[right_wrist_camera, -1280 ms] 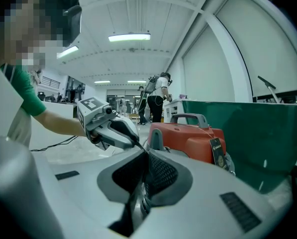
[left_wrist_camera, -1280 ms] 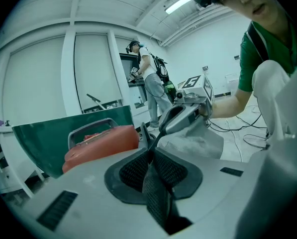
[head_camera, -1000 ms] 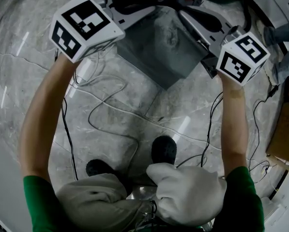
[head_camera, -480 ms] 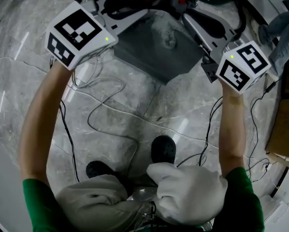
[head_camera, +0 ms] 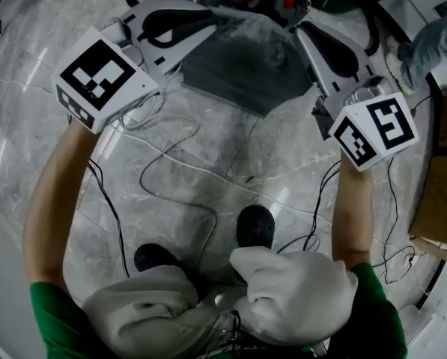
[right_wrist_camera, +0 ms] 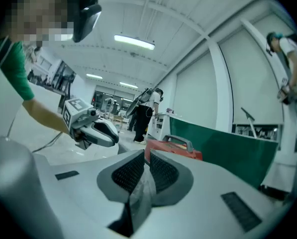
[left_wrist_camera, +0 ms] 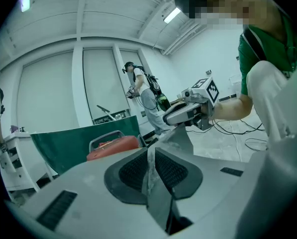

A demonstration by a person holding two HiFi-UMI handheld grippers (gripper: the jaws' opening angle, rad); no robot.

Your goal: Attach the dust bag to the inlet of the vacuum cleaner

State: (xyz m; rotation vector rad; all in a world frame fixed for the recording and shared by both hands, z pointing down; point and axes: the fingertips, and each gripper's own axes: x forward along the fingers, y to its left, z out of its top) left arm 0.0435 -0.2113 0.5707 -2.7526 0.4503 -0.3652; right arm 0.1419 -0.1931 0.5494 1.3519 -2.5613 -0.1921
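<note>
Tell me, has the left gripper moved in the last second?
Yes. Against the black shoe, the left gripper has shifted left and down in the head view, with the dust bag clamped in it.

Pale-veined grey marble-look floor (head_camera: 230, 163), crossed by loose black and white cables (head_camera: 171, 167), spreads out in front of a low green barrier (right_wrist_camera: 228, 143). Behind the barrier rise tall white wall panels (left_wrist_camera: 49, 88), split by a white pillar (right_wrist_camera: 219, 78). High above it, a ribbed white ceiling carries a lit strip lamp (right_wrist_camera: 134, 42). A white workbench (left_wrist_camera: 11, 158) stands at one end of the barrier. A person in white (left_wrist_camera: 143, 96) stands near its other end, and a figure in dark clothes (right_wrist_camera: 142, 114) is farther down the hall beyond it. A cardboard box (head_camera: 442, 193) sits at the floor's edge.
</note>
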